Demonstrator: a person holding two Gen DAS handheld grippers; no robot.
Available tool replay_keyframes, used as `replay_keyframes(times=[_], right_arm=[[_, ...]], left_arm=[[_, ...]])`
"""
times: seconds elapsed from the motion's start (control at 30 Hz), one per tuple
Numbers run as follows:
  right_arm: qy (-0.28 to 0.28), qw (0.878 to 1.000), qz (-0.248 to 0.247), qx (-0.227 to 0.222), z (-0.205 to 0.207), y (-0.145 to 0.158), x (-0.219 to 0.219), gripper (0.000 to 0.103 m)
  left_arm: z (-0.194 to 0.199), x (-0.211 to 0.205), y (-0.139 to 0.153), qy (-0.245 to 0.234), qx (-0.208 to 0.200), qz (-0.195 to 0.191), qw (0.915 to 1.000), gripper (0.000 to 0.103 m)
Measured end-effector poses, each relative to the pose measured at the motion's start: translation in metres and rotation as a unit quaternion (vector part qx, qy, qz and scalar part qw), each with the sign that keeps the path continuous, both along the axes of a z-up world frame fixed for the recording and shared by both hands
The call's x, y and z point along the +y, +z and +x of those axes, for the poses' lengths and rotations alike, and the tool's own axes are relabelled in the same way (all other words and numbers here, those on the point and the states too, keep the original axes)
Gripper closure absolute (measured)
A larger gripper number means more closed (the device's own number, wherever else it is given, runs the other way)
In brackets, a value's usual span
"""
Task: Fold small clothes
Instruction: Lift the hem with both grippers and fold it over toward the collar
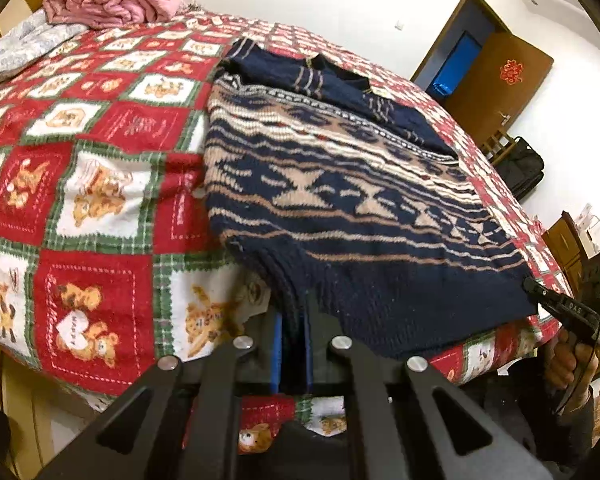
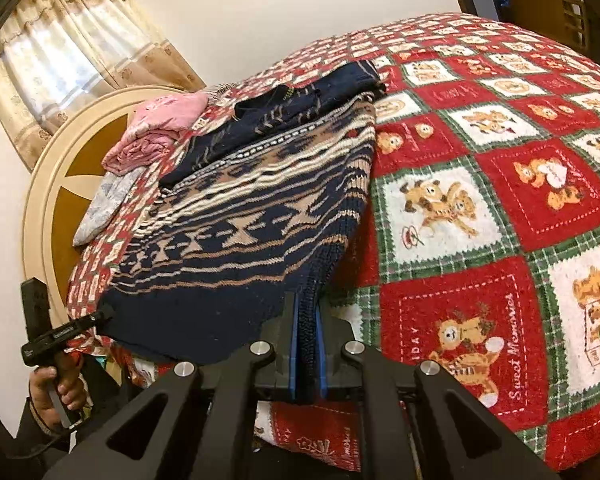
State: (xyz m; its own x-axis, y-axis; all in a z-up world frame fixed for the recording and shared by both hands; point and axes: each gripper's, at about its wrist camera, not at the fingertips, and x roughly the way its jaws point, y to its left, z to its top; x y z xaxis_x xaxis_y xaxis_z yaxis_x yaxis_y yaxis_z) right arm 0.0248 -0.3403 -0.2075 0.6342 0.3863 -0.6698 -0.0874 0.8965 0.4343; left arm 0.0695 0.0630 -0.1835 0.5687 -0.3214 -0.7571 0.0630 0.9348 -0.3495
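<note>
A navy knitted sweater (image 1: 340,184) with tan and cream patterns lies on the bed, its sleeves folded in over the top part. It also shows in the right wrist view (image 2: 252,216). My left gripper (image 1: 292,344) is shut on the sweater's bottom hem at its left corner. My right gripper (image 2: 308,344) is shut on the hem at the right corner. Each gripper shows at the edge of the other's view, the right one (image 1: 540,294) and the left one (image 2: 100,316), pinching the hem.
The bed carries a red, white and green teddy-bear blanket (image 1: 92,184). A folded pink cloth (image 1: 112,0) and a grey one (image 1: 20,48) lie near the round headboard (image 2: 60,184). A brown door (image 1: 500,76) and a dark bag (image 1: 520,168) stand beyond the bed.
</note>
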Motion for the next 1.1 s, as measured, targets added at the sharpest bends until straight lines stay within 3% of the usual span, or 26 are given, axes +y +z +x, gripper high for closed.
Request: replay_keyframes(times=[0.13,0.3,0.53,1.1], right_arm=[[-0.005,1.000,0.019,-0.016,-0.002,0.009,-0.002,0.096],[-0.004,0.999,0.026,-0.034,-0.002,0.021,-0.003,0.097],[-0.013,0.998,0.048,-0.038,0.009,0.030,-0.011,0.097],[-0.031,0.994,0.084,-0.057,0.072,0.064,-0.024,0.097]], left_arm=[[0.001,-0.011,0.006,-0.005,-0.011,0.054,0.9985,0.094],[-0.001,-0.016,0.025,-0.010,-0.049,0.092,0.9945,0.096],[0.006,-0.014,0.047,-0.009,-0.078,0.087,0.9931,0.096],[0.055,0.002,0.064,0.009,-0.080,0.042,0.9959,0.096]])
